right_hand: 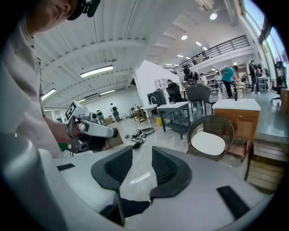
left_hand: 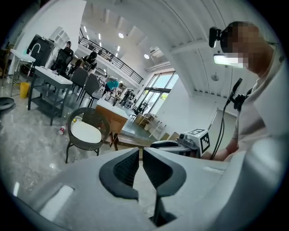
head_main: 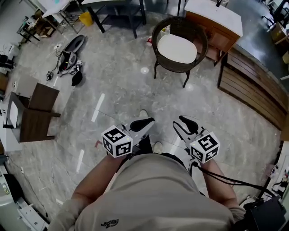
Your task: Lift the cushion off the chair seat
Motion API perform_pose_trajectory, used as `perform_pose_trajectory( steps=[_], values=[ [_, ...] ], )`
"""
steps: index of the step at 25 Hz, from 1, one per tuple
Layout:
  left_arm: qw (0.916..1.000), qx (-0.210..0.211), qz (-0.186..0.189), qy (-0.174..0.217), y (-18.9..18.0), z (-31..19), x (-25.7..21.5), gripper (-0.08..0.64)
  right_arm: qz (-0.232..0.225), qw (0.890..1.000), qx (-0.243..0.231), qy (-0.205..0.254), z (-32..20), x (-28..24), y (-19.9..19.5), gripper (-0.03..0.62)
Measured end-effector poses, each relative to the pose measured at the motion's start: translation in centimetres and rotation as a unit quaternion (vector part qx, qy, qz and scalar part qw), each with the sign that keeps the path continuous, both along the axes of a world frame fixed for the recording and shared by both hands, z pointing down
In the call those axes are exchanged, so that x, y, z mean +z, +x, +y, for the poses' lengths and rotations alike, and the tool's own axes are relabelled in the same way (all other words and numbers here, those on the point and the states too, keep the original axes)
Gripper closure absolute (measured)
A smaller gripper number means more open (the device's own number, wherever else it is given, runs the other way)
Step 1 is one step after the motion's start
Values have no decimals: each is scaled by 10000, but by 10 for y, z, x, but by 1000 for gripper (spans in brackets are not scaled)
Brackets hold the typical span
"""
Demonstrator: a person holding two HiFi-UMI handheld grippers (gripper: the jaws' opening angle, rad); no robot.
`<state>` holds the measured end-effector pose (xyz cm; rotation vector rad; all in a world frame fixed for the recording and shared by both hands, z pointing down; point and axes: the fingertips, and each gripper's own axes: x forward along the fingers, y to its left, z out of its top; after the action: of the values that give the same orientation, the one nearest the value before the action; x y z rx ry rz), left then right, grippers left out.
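Observation:
A round white cushion lies on the seat of a dark wicker chair at the far side of the floor. Both grippers are held close to my body, well short of the chair. My left gripper has its jaws together with nothing between them. My right gripper stands open and empty. In the left gripper view the cushion and chair sit at left beyond the left gripper, with the right gripper beside it. In the right gripper view the cushion lies at right beyond the right gripper.
A wooden cabinet with a white top stands right behind the chair, and a slatted wooden platform runs along the right. A dark-framed table stands at the back. A brown side table and gear on the floor are at left. People stand in the distance.

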<state>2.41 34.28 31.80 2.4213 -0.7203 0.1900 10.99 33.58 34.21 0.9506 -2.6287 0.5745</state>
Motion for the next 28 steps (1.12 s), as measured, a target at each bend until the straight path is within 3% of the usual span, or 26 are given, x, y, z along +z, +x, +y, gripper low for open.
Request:
perform_pose_trajectory(
  steps=[8, 12, 18, 23, 28],
  values=[
    [9977, 593, 217, -240, 10, -108, 14, 551, 182, 9967, 759, -205, -78, 1, 18, 451],
    [9953, 848, 219, -400, -2, -165, 23, 543, 259, 9939, 1036, -276, -126, 1, 8, 451],
    [9906, 1106, 252, -764, -22, -242, 56, 477, 300, 9898, 1334, -412, -191, 12, -14, 451],
    [9865, 964, 428, -1249, -27, -300, 91, 433, 312, 9883, 1397, -534, -237, 18, -20, 451],
    [9771, 493, 743, -1934, -15, -358, 141, 397, 328, 9894, 1222, -717, -285, 40, -11, 451]
  ],
)
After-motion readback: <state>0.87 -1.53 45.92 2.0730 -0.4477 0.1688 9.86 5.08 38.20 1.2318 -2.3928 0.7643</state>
